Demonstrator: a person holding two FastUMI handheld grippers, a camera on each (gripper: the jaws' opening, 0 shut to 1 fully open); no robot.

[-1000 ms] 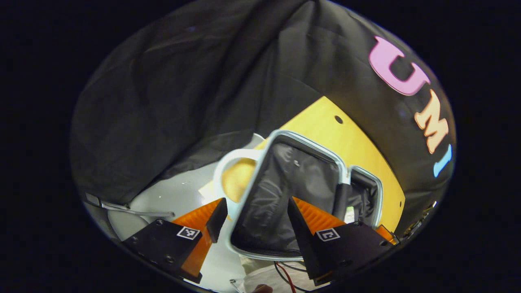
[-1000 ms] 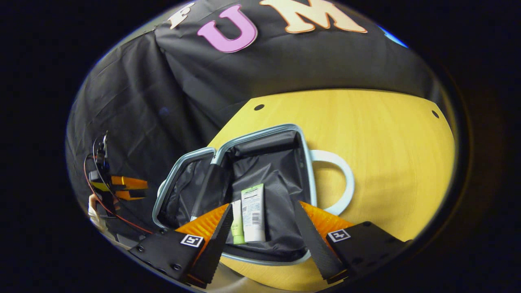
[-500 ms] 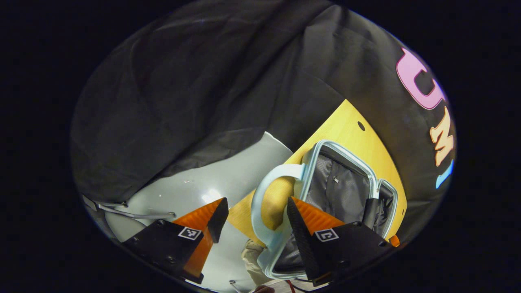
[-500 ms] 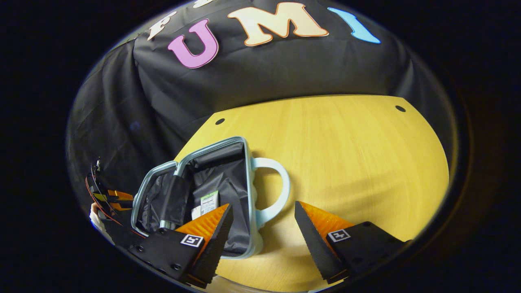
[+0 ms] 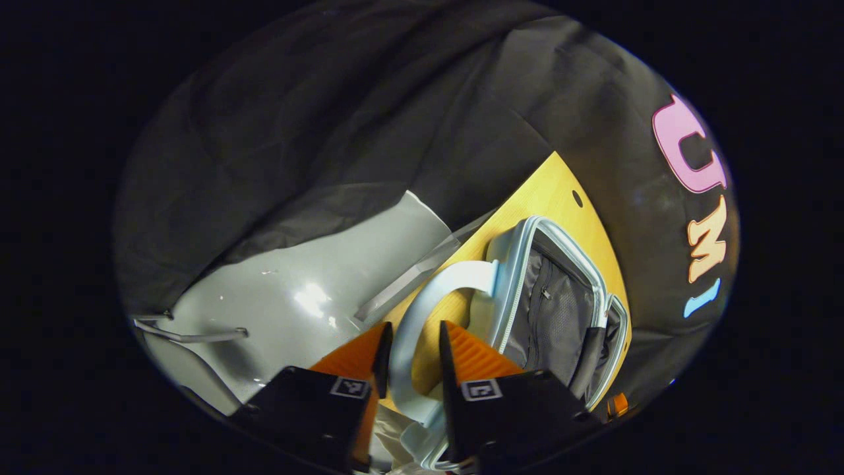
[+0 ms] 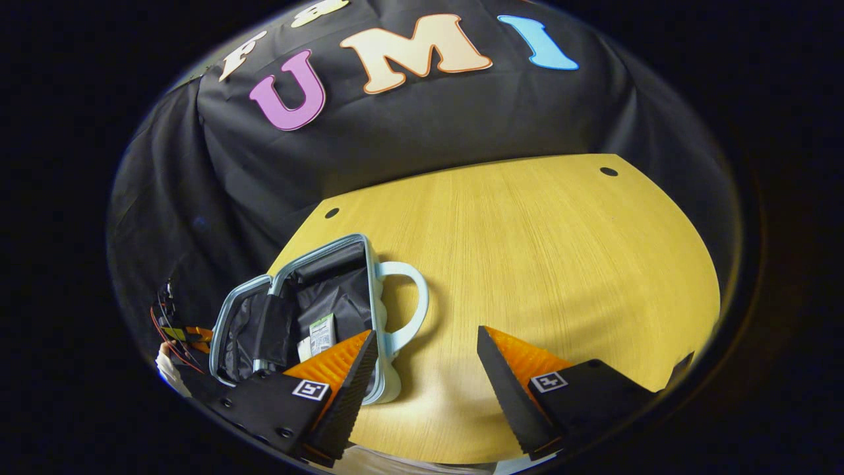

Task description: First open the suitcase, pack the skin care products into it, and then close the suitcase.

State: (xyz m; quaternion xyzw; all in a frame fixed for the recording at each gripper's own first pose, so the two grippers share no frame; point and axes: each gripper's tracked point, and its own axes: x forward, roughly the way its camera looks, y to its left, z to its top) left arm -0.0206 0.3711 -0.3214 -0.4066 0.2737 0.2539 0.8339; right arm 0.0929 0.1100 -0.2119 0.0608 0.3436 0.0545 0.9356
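Suitcase (image 6: 379, 389): small, pale blue hard shell, lies open on yellow wooden surface (image 6: 527, 264), both halves lined with dark grey fabric. Looped pale blue handle (image 5: 422, 297) sticks out from one side, flat over surface. Skin care products (image 6: 321, 333): white tubes with printed labels, lying flat inside handle-side half.

One suitcase (image 6: 369, 290), two tubes (image 6: 322, 333)

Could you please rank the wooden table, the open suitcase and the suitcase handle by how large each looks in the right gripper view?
1. Wooden table, by far the largest.
2. Open suitcase, partly hidden by the right claw.
3. Suitcase handle, the smallest.
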